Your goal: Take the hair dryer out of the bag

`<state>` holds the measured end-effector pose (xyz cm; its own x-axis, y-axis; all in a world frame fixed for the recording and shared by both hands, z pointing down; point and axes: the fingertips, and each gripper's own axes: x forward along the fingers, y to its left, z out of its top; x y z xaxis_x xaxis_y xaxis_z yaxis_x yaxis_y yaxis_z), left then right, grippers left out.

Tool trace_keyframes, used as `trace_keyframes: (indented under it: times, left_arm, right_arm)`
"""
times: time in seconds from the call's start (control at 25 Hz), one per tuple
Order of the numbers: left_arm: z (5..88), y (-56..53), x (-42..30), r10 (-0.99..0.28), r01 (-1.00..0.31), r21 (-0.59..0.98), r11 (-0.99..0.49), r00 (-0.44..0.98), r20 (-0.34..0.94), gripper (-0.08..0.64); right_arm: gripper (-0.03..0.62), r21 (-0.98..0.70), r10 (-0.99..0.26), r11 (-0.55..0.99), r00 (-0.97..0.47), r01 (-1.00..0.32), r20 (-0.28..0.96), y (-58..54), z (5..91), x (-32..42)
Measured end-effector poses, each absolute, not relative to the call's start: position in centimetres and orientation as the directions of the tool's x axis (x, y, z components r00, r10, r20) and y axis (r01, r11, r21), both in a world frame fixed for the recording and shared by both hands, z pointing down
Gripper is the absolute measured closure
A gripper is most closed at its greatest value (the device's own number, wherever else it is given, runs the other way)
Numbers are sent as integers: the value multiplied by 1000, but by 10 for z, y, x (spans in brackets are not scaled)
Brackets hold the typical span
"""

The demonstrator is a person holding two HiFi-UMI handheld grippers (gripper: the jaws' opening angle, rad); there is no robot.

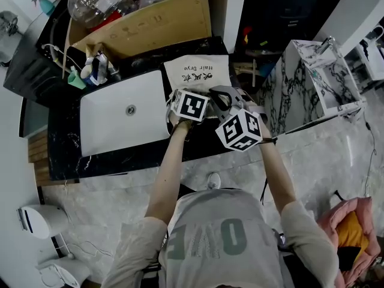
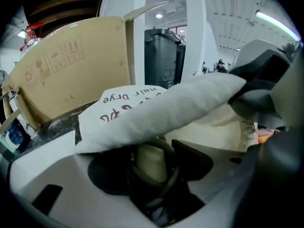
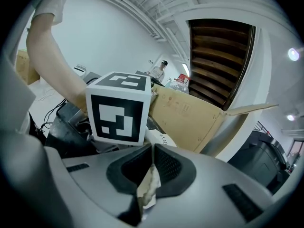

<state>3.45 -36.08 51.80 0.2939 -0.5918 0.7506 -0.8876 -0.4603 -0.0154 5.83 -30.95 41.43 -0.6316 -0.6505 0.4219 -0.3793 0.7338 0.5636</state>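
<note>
A cream cloth bag (image 1: 197, 72) printed "Hair Drye" lies on the black counter (image 1: 120, 161) behind both grippers. My right gripper (image 1: 218, 96) is shut on the bag's edge; crumpled cream cloth (image 3: 146, 190) shows pinched between its jaws. In the left gripper view the bag (image 2: 161, 108) is lifted at its right end by the right gripper (image 2: 242, 91). Under it my left gripper (image 2: 152, 167) stands wide at the bag's mouth. A cream rounded part of the hair dryer (image 2: 151, 160) and a dark cord loop sit between its jaws. The rest of the dryer is hidden.
A white basin (image 1: 123, 113) is set in the counter at the left. An open cardboard box (image 1: 144, 26) with clear bottles (image 1: 99, 2) stands behind. A marbled box (image 1: 312, 83) stands at the right, white appliances (image 1: 42, 218) on the floor at the left.
</note>
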Motion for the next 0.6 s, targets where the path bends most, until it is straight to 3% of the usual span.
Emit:
trace_keyframes:
  times: [0.6]
  left_arm:
    - [510,-347,41,-600,-875,51,-482,372,708,282]
  right_arm:
    - [551,555,-658,728,-638,-402,401,-304,405,59]
